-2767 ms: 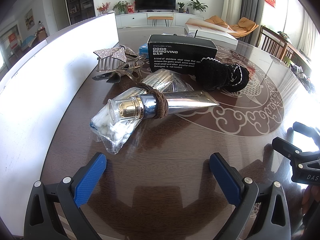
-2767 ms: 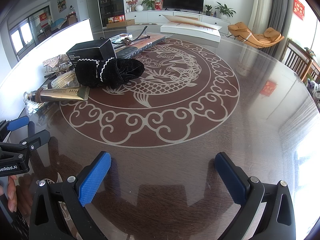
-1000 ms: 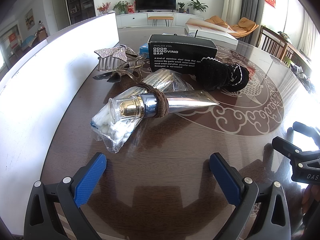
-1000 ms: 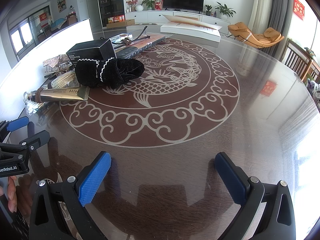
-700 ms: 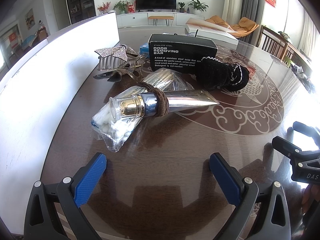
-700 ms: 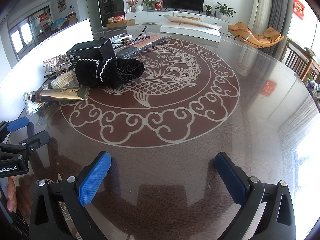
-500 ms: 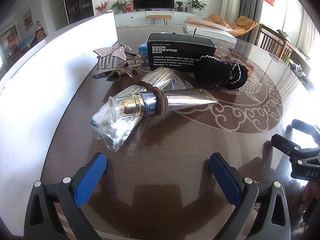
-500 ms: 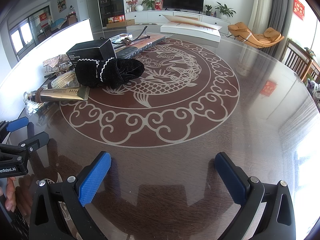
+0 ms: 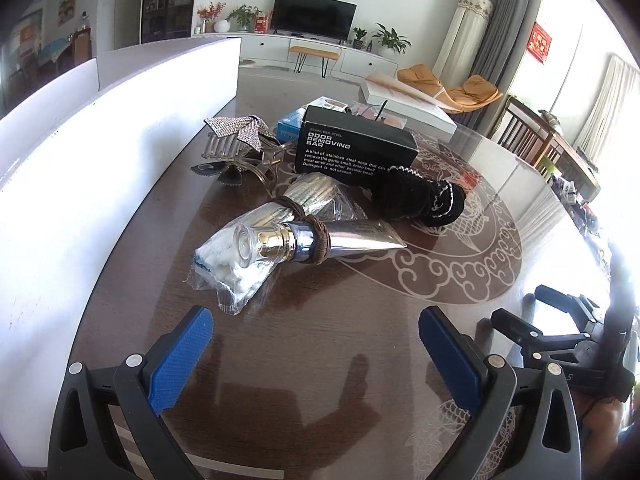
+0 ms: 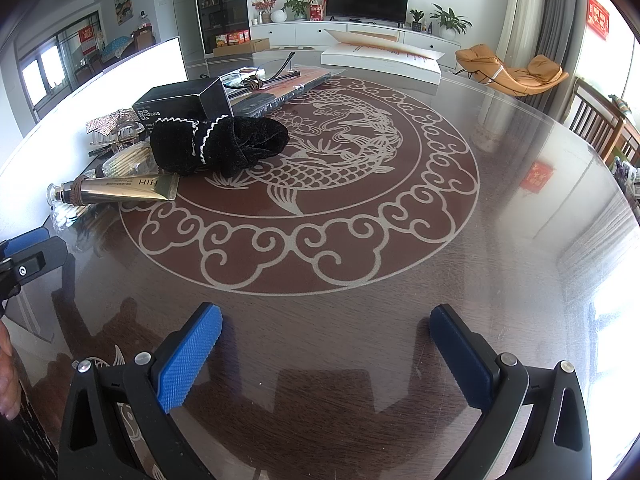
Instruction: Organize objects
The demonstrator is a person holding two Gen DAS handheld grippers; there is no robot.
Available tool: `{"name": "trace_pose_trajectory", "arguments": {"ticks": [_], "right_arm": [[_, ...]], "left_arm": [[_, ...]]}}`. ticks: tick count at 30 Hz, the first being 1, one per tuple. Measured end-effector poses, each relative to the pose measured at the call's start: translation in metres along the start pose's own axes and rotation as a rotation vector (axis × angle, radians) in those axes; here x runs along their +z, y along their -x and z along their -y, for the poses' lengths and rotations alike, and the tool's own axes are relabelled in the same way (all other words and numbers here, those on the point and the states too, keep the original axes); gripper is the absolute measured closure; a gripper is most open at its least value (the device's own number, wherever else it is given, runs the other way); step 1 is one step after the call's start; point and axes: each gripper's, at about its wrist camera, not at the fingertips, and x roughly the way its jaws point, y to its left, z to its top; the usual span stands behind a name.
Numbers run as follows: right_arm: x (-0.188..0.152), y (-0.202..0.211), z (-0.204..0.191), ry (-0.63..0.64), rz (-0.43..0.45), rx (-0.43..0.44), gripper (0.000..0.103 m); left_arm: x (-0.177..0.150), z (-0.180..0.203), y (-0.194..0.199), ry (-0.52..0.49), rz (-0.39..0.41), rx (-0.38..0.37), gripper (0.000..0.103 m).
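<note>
Lifted and tipped slightly since earlier, the left gripper (image 9: 314, 338) hovers agape short of the silver tube (image 9: 320, 236). Right gripper (image 10: 326, 340) rests apart, idle. Best to straddle the tube's body squarely, clear of the cotton-swab bag (image 9: 230, 272).

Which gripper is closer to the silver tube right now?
Left. The left gripper sits just short of the silver tube; the right gripper is farther off, to the tube's right.

Left gripper (image 9: 314, 354) now nearer the silver tube (image 9: 320, 236).
</note>
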Motion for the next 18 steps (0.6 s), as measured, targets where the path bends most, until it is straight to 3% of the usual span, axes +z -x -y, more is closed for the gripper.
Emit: {"name": "trace_pose_trajectory", "arguments": {"ticks": [8, 18], "right_arm": [[0.000, 0.000, 0.000, 0.000, 0.000, 0.000, 0.000], [0.000, -0.001, 0.000, 0.000, 0.000, 0.000, 0.000]], "left_arm": [[0.003, 0.003, 0.014, 0.001, 0.066, -0.027, 0.000], [0.003, -0.006, 0.017, 0.036, 0.074, -0.033, 0.000]]}}
